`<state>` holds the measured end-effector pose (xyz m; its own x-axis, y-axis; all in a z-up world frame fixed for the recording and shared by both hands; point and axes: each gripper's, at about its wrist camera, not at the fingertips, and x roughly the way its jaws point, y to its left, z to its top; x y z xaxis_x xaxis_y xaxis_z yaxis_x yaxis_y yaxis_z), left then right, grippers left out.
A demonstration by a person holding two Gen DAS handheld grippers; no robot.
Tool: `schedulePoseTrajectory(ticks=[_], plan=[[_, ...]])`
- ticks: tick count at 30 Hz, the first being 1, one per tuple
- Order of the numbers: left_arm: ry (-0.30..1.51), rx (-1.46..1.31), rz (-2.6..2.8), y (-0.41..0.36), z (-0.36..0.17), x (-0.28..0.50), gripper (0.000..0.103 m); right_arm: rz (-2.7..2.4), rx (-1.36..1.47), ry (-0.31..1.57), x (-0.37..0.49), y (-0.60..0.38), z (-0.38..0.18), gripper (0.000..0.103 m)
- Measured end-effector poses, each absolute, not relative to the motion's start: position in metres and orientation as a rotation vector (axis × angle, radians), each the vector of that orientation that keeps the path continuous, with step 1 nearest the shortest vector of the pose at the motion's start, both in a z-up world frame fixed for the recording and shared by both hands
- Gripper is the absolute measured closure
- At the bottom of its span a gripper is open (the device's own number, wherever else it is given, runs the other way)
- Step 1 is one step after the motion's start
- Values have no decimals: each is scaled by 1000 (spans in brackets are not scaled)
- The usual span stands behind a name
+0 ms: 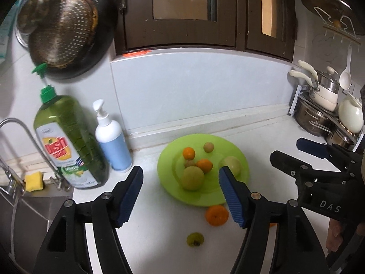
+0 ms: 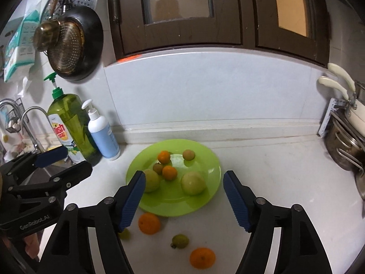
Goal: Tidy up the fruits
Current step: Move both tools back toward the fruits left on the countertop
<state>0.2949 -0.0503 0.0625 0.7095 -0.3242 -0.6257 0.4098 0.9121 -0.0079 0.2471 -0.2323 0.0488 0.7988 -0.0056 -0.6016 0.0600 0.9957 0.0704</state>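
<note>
A green plate [image 1: 168, 182] [image 2: 205, 196] lies on the white counter and holds two large pale green fruits [image 1: 192, 178] [image 2: 193, 182], two small oranges [image 1: 189, 153] [image 2: 169, 172] and small brownish fruits [image 1: 208, 147] [image 2: 189, 154]. Loose on the counter in front of it lie an orange [image 1: 216, 215] [image 2: 149, 223], a small green fruit [image 1: 195, 239] [image 2: 180, 241] and a second orange [image 2: 202, 258]. My left gripper [image 1: 182, 196] is open and empty above the plate's near edge. My right gripper [image 2: 184, 201] is open and empty above the plate's front.
A green dish soap bottle [image 1: 70, 141] and a white pump bottle [image 1: 111, 141] stand left of the plate by the sink and tap [image 1: 20, 132]. Pots on a rack [image 1: 324, 105] stand at the right. A colander and pan [image 1: 66, 29] hang on the wall.
</note>
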Motion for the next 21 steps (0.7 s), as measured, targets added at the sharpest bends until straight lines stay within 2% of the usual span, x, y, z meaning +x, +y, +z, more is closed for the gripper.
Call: schedulePoseTrajectory(ticks=[6, 21], plan=[[667, 137, -389, -42, 53, 275, 32, -88, 120, 609, 220, -233, 44, 27], [716, 168, -396, -37, 9, 244, 32, -150, 112, 725, 190, -231, -1, 27]])
